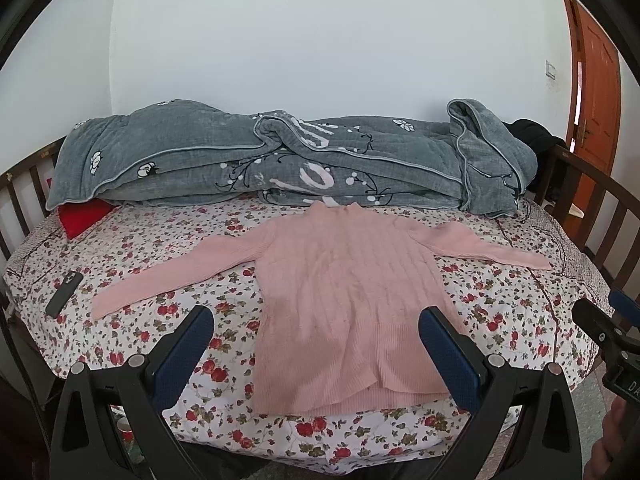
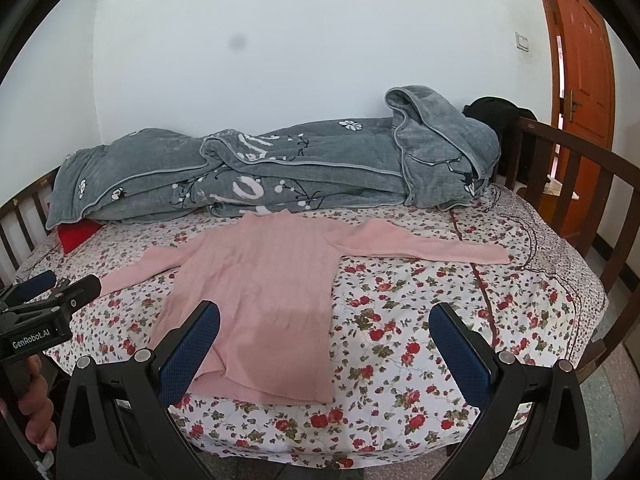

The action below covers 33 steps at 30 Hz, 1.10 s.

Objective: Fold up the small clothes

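A pink ribbed sweater (image 1: 344,288) lies flat on the flowered bed sheet (image 1: 168,248), collar toward the wall, both sleeves spread out to the sides. It also shows in the right wrist view (image 2: 260,280). My left gripper (image 1: 316,316) is open and empty, held above the sweater's hem. My right gripper (image 2: 324,316) is open and empty, over the sweater's right hem side and the sheet. The left gripper shows at the left edge of the right wrist view (image 2: 60,288); the right gripper shows at the right edge of the left wrist view (image 1: 612,320).
A grey quilt (image 1: 280,160) is heaped along the wall behind the sweater. A red cloth (image 1: 82,216) pokes out under it at the left. A dark phone (image 1: 64,294) lies on the sheet at the left. Wooden rails (image 2: 576,184) fence the bed; an orange door (image 2: 580,52) stands at the right.
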Tool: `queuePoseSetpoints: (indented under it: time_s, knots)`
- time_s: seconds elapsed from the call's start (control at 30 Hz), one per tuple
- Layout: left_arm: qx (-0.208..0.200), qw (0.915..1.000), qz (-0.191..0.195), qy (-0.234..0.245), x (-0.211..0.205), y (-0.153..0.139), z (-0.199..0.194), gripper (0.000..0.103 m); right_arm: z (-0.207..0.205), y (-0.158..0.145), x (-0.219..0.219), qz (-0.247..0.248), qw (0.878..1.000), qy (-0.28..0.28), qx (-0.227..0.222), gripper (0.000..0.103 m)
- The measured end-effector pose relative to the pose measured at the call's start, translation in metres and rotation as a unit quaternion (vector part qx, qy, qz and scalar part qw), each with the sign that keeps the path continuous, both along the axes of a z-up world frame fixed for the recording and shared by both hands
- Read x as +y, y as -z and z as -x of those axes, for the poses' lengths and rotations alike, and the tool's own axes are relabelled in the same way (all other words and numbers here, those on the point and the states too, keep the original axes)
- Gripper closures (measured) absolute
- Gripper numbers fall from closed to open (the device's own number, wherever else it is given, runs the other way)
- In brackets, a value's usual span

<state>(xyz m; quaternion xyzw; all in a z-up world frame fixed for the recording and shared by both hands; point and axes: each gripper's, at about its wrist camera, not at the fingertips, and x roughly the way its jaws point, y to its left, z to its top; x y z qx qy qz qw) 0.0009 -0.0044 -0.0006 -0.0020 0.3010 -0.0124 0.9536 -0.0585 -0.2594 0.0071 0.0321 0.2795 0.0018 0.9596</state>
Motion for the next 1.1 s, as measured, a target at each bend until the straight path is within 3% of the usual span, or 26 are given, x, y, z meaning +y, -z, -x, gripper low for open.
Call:
queuePoseSetpoints:
  time_s: [0.17,0.33,0.53,0.63,0.77,0.9,1.0,1.1]
  knots:
    - [0.000,1.0000,0.006,0.000,0.006,0.016,-0.011,0.000,-0.011,0.011,0.009,0.005,1.000,-0.011,-0.005,0.001]
    - [0.004,0.9994,0.014,-0.033,0.032,0.047,-0.028,0.000,-0.033,0.034,0.019,0.013,1.000,-0.023,0.007,0.001]
    - [0.056,0.9931,0.061,-0.083,0.102,0.107,-0.068,0.000,-0.069,0.074,0.028,0.022,0.999,-0.019,0.041,0.001]
    - [0.084,0.9862,0.066,-0.127,0.145,0.137,-0.086,0.001,-0.083,0.090,0.032,0.021,0.999,-0.022,0.040,0.001]
    - [0.099,0.9777,0.079,-0.167,0.209,0.159,-0.100,0.001,-0.102,0.107,0.044,0.062,0.996,-0.015,0.056,0.001]
    - [0.104,0.9629,0.157,-0.194,0.280,0.172,-0.108,0.001,-0.115,0.118,0.056,0.073,0.995,-0.020,0.069,0.001]
    - [0.093,0.9515,0.198,-0.216,0.322,0.181,-0.115,0.001,-0.122,0.126,0.063,0.053,0.995,-0.035,0.081,0.001]
    - [0.089,0.9359,0.248,-0.234,0.357,0.197,-0.121,0.009,-0.131,0.134,0.071,0.023,0.994,-0.046,0.096,0.001]
